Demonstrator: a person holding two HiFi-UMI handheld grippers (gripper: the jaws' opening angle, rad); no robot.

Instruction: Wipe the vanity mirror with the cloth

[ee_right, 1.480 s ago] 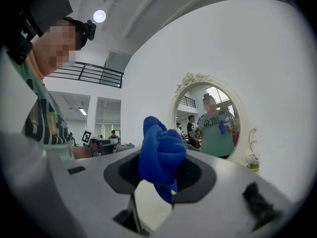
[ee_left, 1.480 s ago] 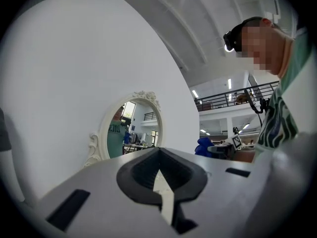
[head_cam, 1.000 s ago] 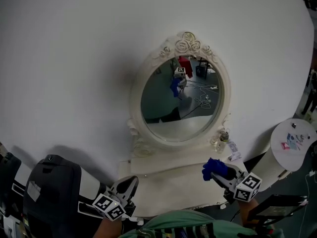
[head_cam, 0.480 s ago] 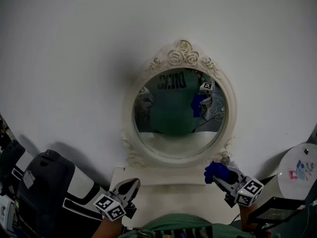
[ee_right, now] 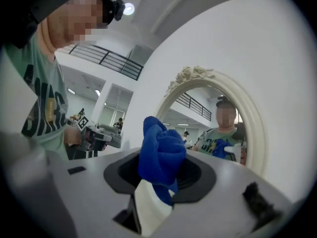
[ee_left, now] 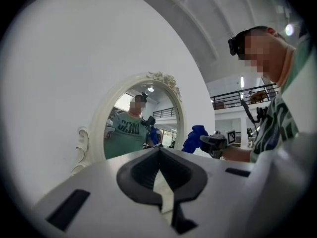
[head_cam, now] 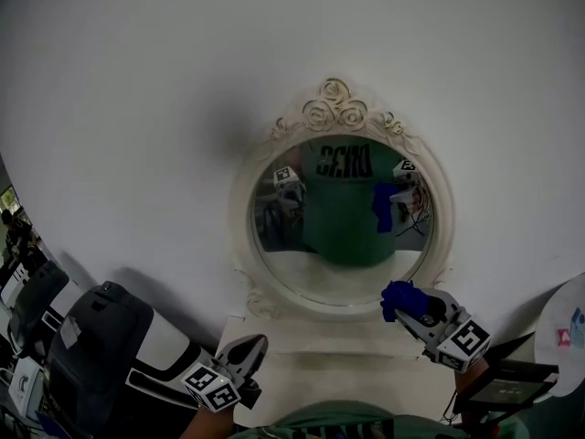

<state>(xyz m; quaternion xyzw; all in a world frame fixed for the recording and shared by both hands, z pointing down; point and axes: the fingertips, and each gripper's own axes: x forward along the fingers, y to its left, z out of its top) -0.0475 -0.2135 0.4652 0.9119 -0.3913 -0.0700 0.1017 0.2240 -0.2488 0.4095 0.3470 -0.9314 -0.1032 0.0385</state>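
An oval vanity mirror (head_cam: 343, 236) in a cream frame topped with carved roses stands on a white vanity top (head_cam: 338, 355) against the white wall. The mirror (ee_left: 138, 128) and the mirror (ee_right: 218, 133) also show in both gripper views, reflecting a person in a green shirt. My right gripper (head_cam: 402, 305) is shut on a bunched blue cloth (head_cam: 399, 298), held just in front of the mirror's lower right rim. In the right gripper view the cloth (ee_right: 159, 155) bulges out from between the jaws. My left gripper (head_cam: 249, 353) hangs low at the vanity's left front, shut with nothing in it.
A grey and white chair back (head_cam: 101, 346) stands at the lower left. A round white side table (head_cam: 569, 327) is at the right edge, with a dark stand (head_cam: 498, 380) below it. The white wall (head_cam: 183, 108) fills the background.
The head view has swung, so the mirror now sits lower and more centred and reflects the person. My right gripper with the cloth has risen closer to the mirror's lower right rim.
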